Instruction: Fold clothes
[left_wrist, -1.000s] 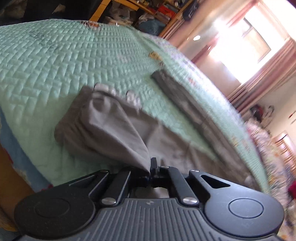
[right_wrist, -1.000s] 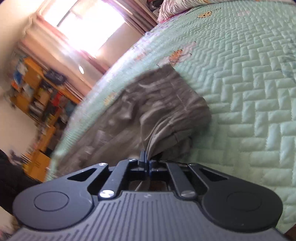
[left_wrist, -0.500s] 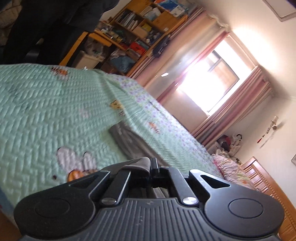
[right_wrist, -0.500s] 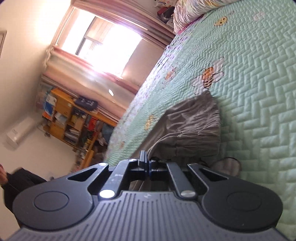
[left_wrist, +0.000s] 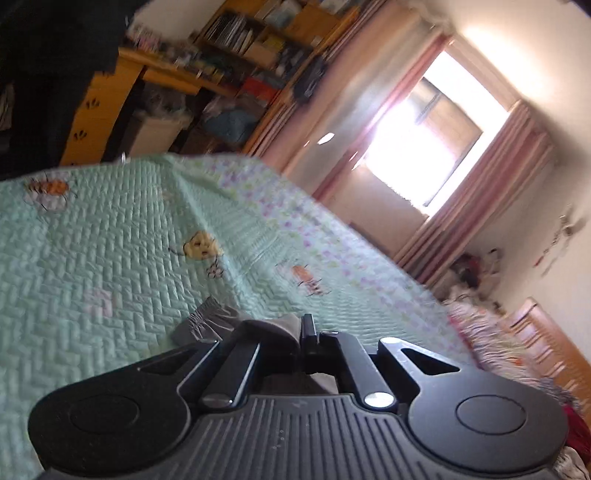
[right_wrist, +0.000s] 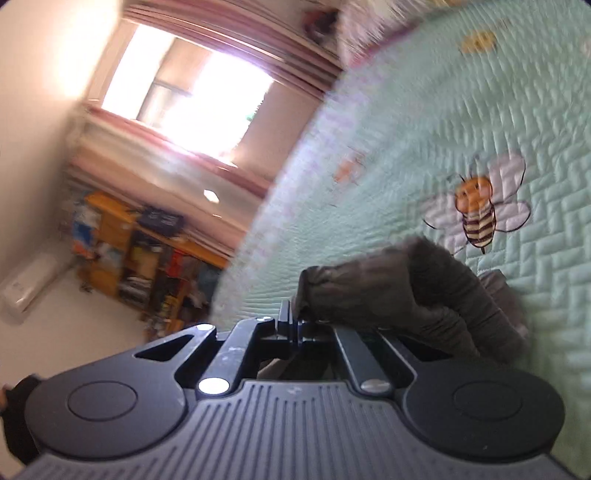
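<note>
A grey garment (left_wrist: 207, 325) lies partly on the green quilted bedspread (left_wrist: 110, 258). One edge of it rises into my left gripper (left_wrist: 306, 325). The cloth is still pinched between the jaws, which are starting to open. In the right wrist view another bunched part of the grey garment (right_wrist: 388, 291) hangs from my right gripper (right_wrist: 290, 314), shut on a fold of it above the bedspread (right_wrist: 480, 110). Most of the garment is hidden below both gripper bodies.
Beyond the bed's far edge stand wooden shelves (left_wrist: 229, 44) full of books and boxes. A bright window (left_wrist: 424, 147) with pink curtains is behind. Floral bedding (left_wrist: 487, 332) and a wooden headboard (left_wrist: 554, 343) lie at the right. A dark sleeve (right_wrist: 14, 406) shows at the left edge.
Both grippers have risen and swept forward across the bed with the grey cloth. The spread-out garment seen earlier has dropped out of view, and only bunched ends show.
</note>
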